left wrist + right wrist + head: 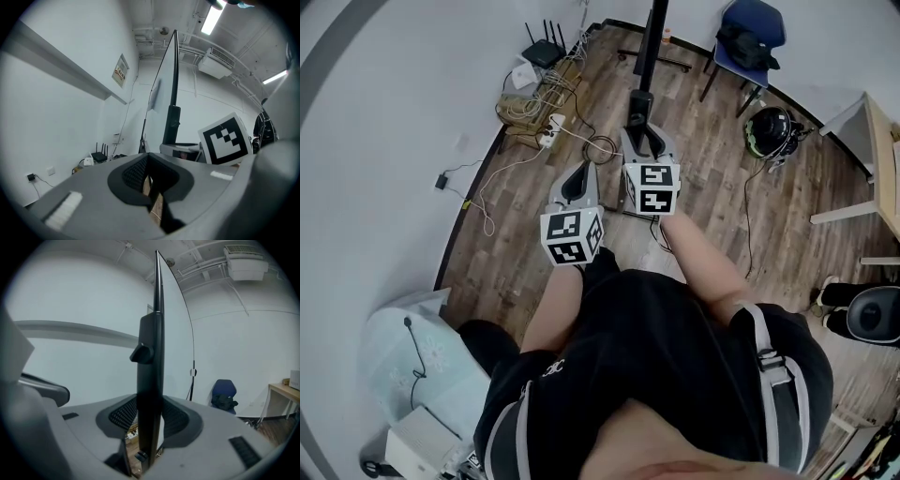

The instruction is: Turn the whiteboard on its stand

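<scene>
forearms (551,309) outstretched; right hand-held gripper (643,141) clamps stand post (150,362)

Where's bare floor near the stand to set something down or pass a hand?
Bare floor lies between the whiteboard stand and the helmet, and on the near side of the cables, left of the left tool. Crowded: cables and router along the wall, chair behind.
</scene>
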Motion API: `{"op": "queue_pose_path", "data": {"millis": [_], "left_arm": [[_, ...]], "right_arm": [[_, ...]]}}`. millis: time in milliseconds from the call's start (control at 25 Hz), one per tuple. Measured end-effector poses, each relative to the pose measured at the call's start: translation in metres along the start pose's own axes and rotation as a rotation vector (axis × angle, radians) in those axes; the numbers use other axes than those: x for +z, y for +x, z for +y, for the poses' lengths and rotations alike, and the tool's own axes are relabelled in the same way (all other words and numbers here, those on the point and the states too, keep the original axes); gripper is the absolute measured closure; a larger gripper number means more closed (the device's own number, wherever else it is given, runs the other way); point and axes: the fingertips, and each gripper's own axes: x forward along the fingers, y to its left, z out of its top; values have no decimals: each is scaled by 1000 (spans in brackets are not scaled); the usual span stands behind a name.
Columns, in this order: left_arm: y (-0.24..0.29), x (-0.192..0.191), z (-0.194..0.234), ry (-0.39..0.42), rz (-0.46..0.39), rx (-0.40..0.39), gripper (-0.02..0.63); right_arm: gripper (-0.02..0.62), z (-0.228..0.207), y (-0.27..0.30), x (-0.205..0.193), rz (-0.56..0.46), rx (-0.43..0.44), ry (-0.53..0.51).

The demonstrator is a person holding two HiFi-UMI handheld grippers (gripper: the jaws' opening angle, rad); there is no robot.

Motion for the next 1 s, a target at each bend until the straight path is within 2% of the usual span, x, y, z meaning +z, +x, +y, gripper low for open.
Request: {"op": "queue_pose_path", "data": {"millis": [720, 1000], "left_arm": [[-14, 3, -22, 34, 1, -29, 597], [-24, -5, -28, 50, 19, -47, 597]], "right_arm": [[431, 17, -49, -11, 17, 38, -1], [434, 23, -69, -14, -7, 30, -20]]}}
